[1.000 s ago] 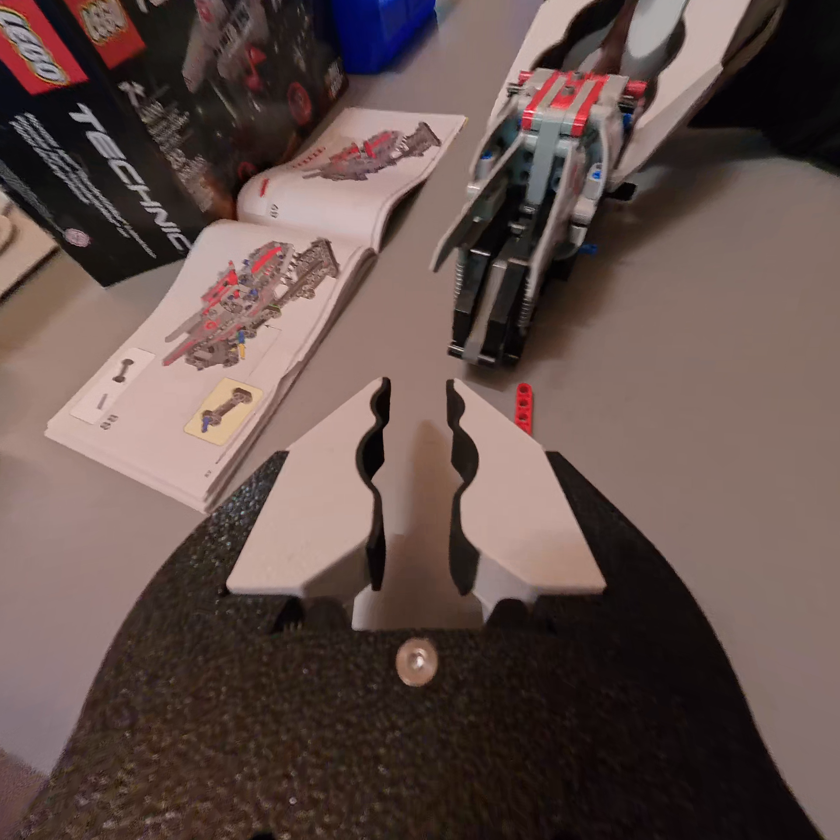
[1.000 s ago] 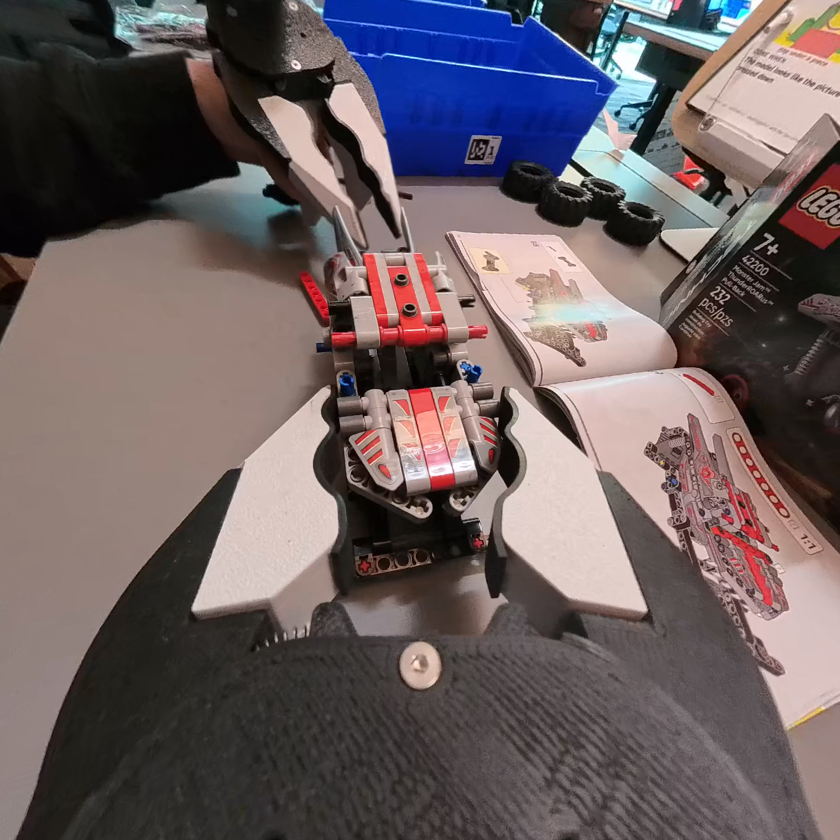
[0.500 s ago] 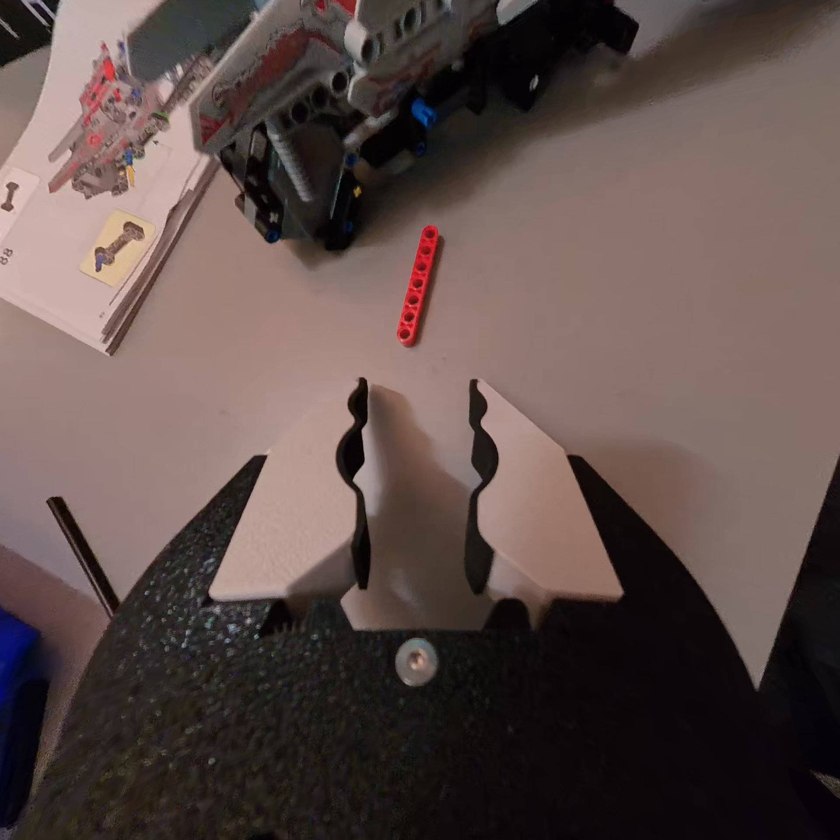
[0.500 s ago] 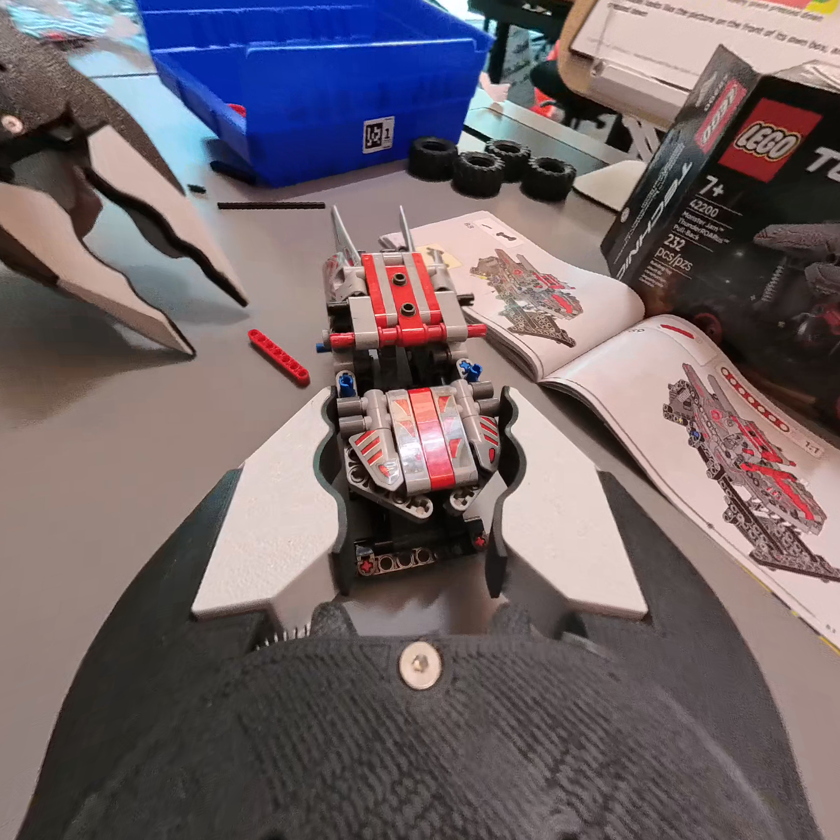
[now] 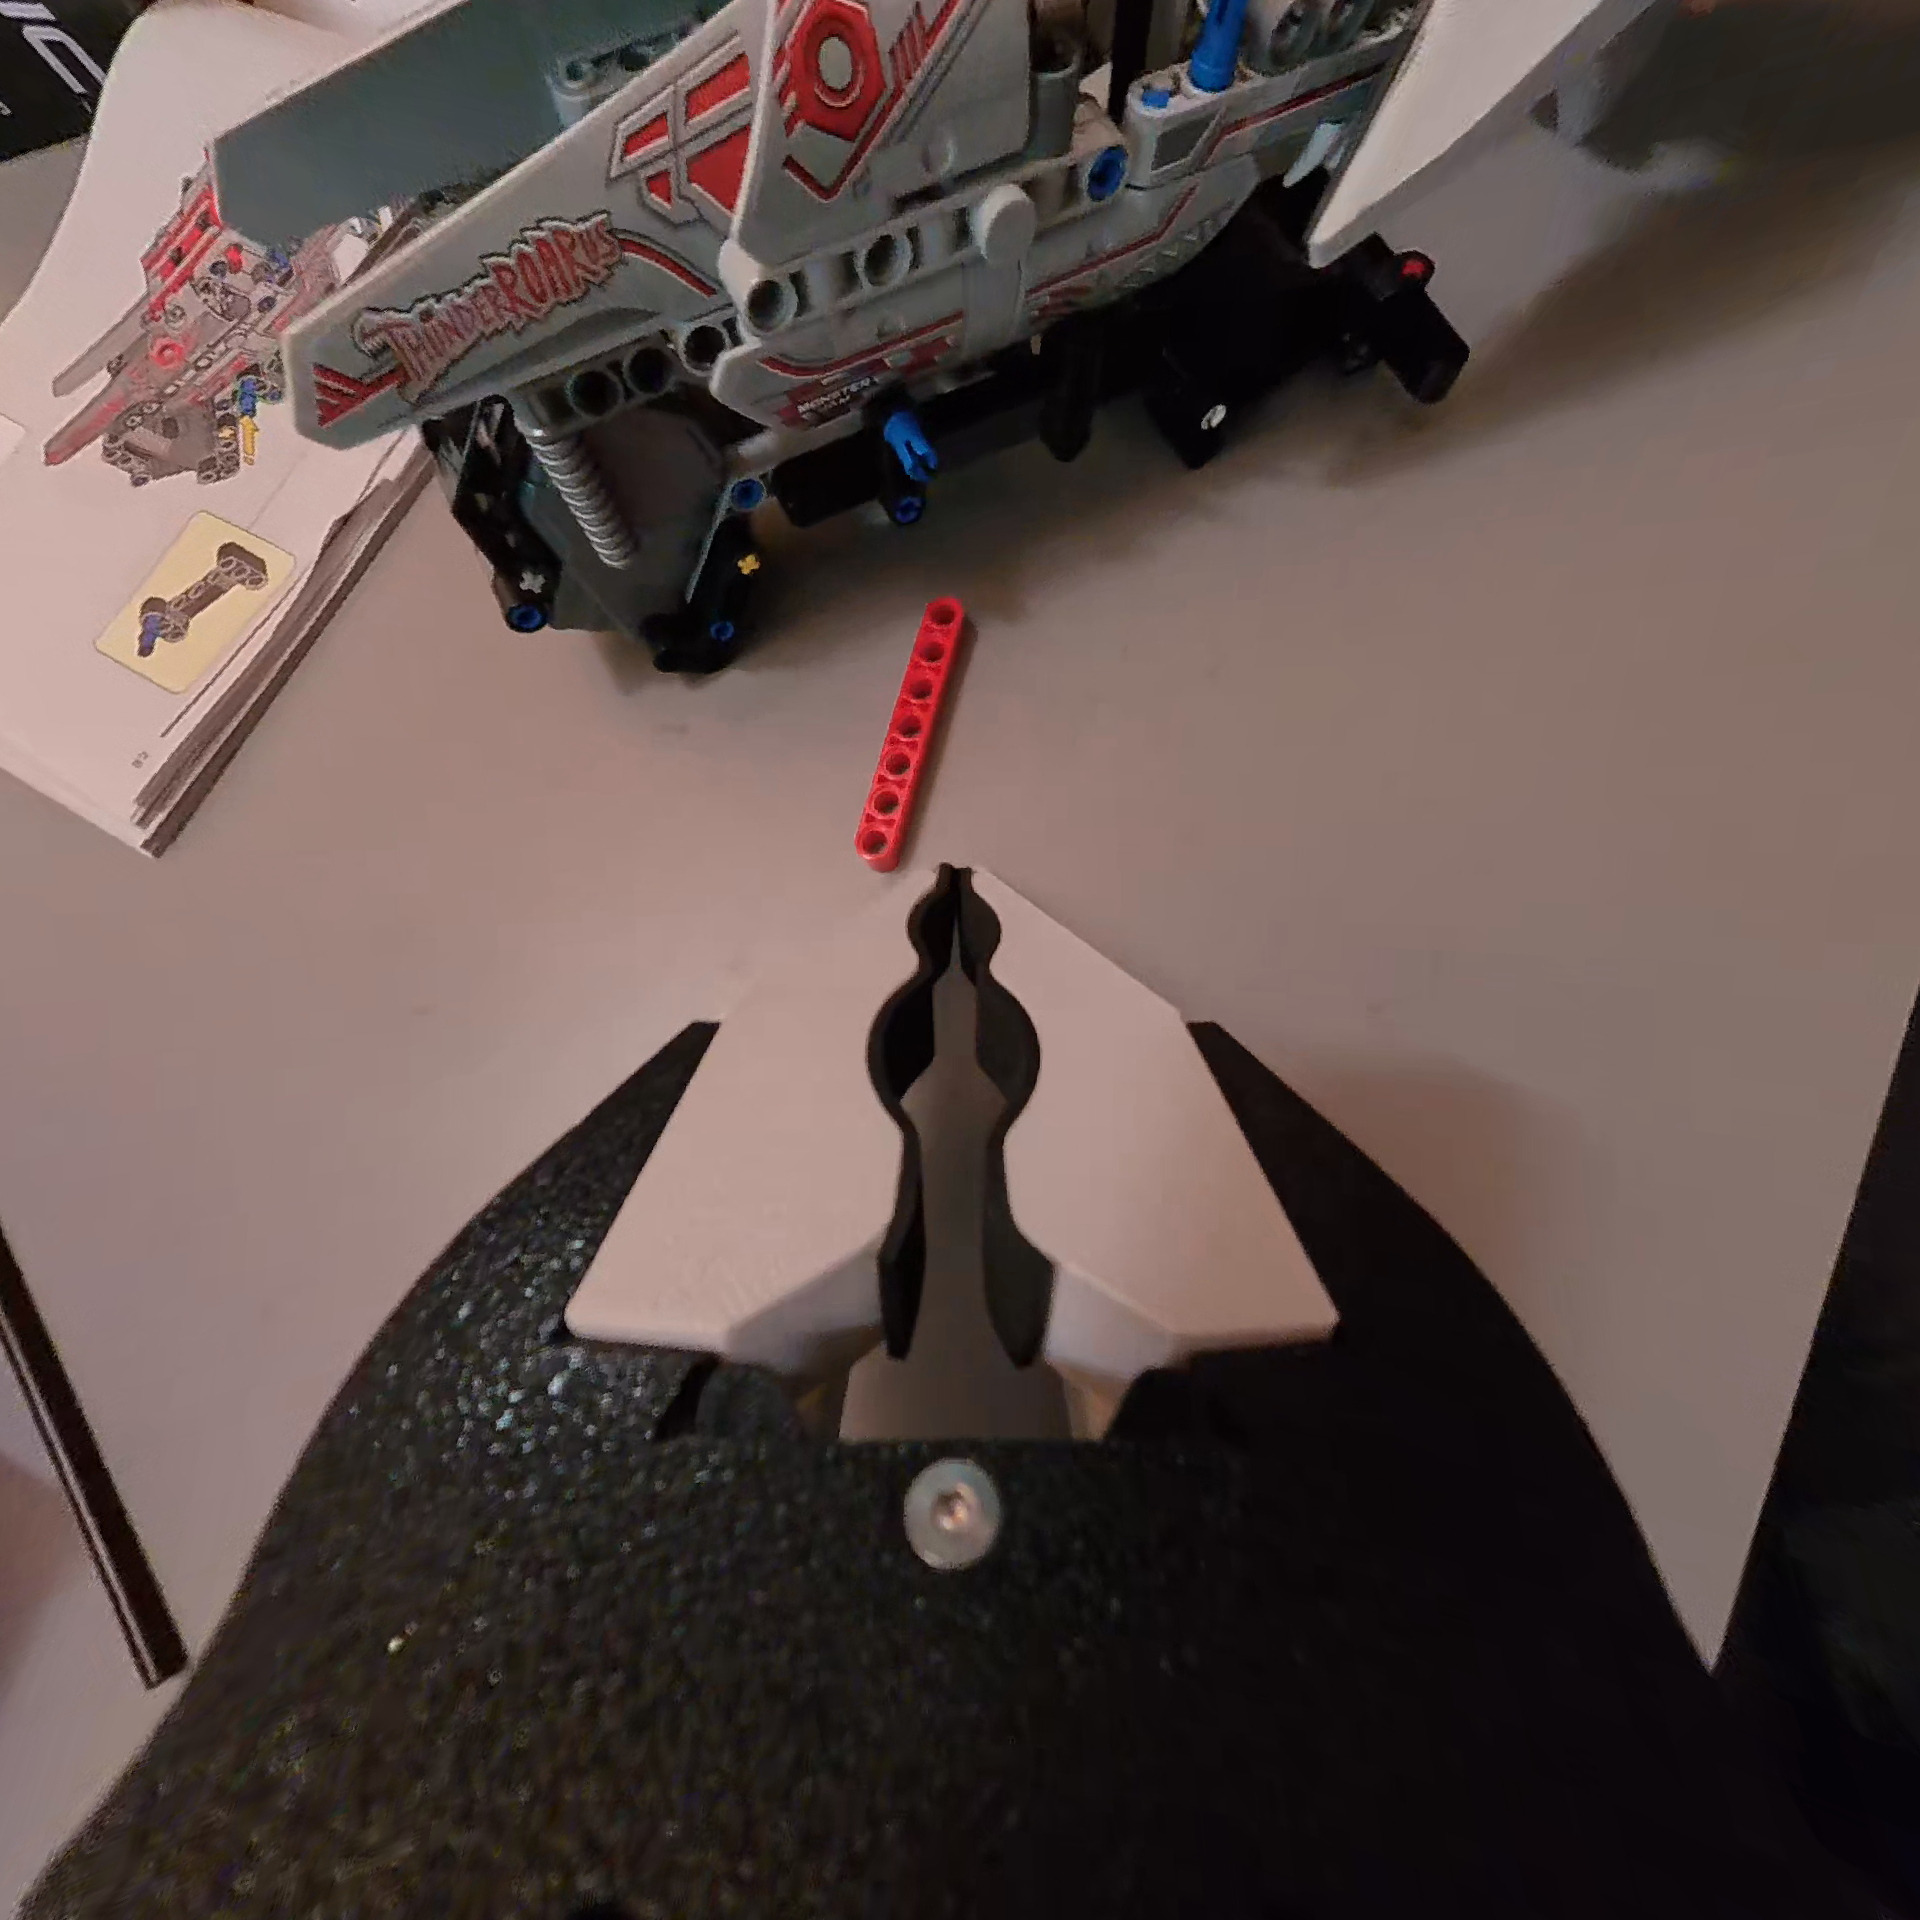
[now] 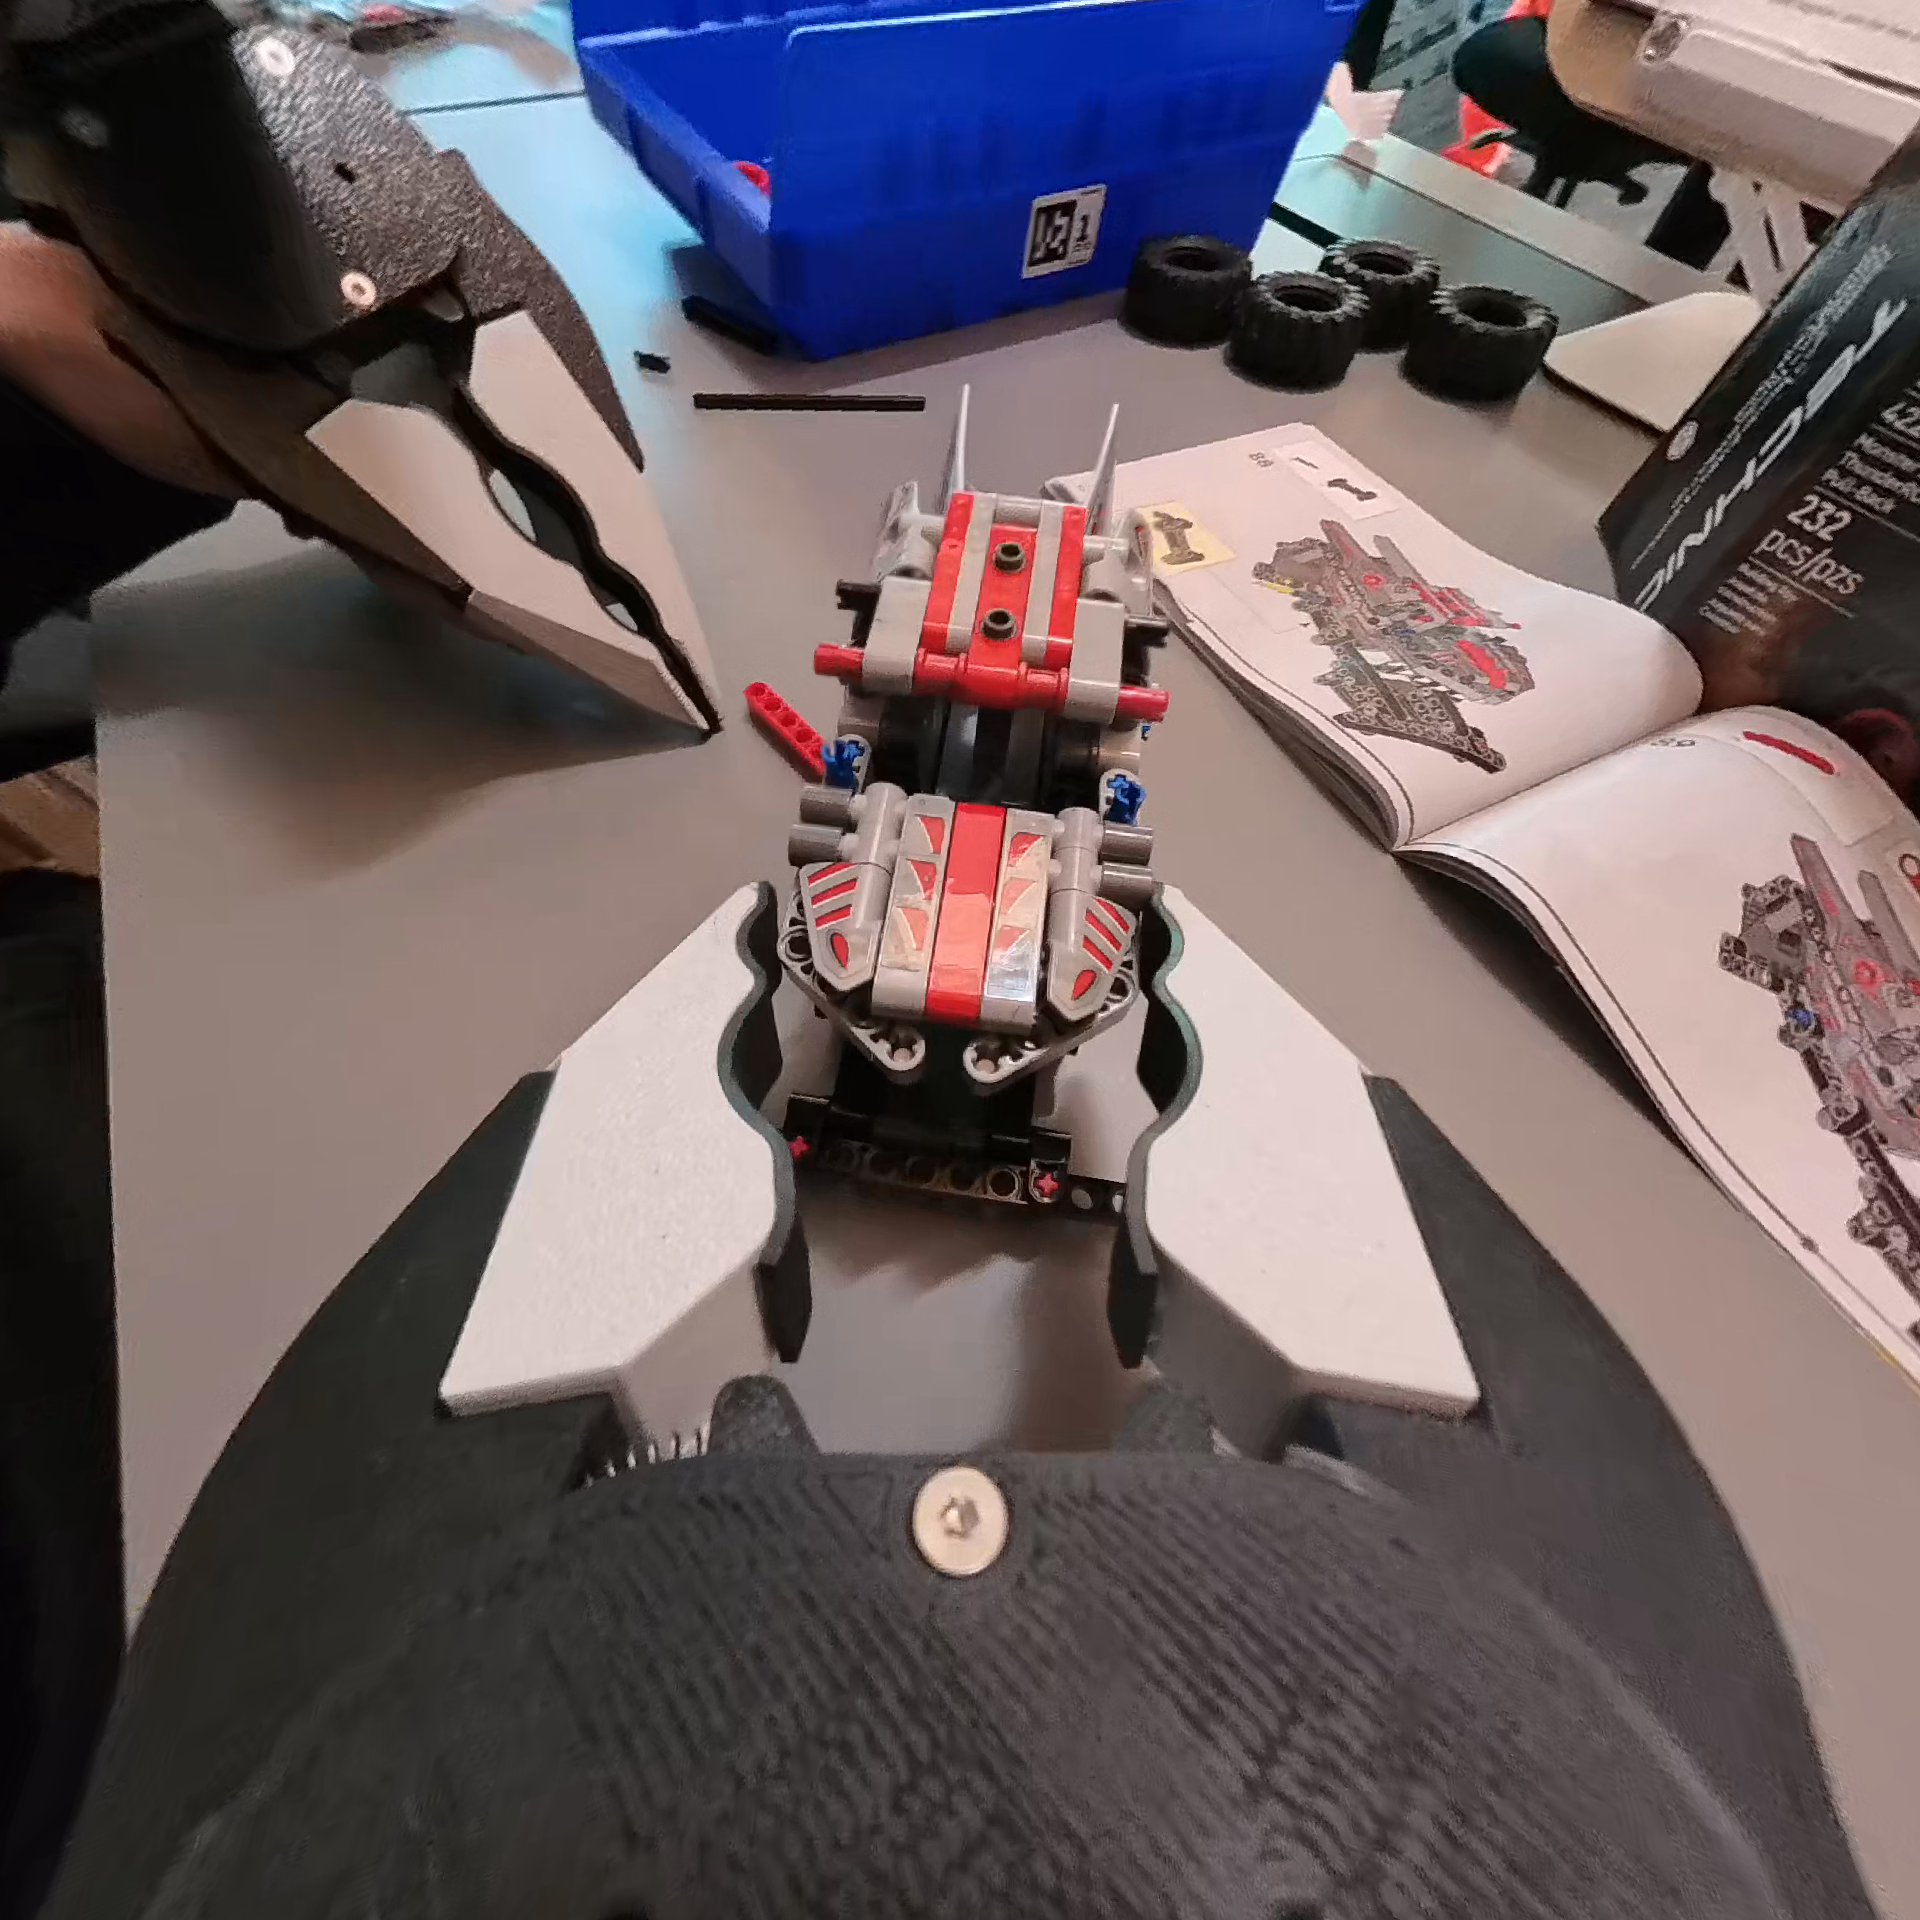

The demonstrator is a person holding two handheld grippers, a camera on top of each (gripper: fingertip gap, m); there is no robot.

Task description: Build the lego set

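Half a second back the left gripper (image 5: 954,876) had its jaws apart; now they're pinched together at the tips, just short of the red beam (image 5: 910,730) lying on the grey table (image 5: 1455,831). The right gripper (image 6: 961,914) clamps the grey-and-red truck model's (image 6: 987,727) near end, mid-table.

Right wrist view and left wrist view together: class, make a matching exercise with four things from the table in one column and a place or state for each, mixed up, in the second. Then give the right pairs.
Things:
1. red beam
2. vehicle model
3. black tyres
4. left gripper

Places or states:
A. between the right gripper's fingers
B. shut, holding nothing
C. flat on the table, beside the model
D. grouped near the blue bin

Pairs: 1-C, 2-A, 3-D, 4-B
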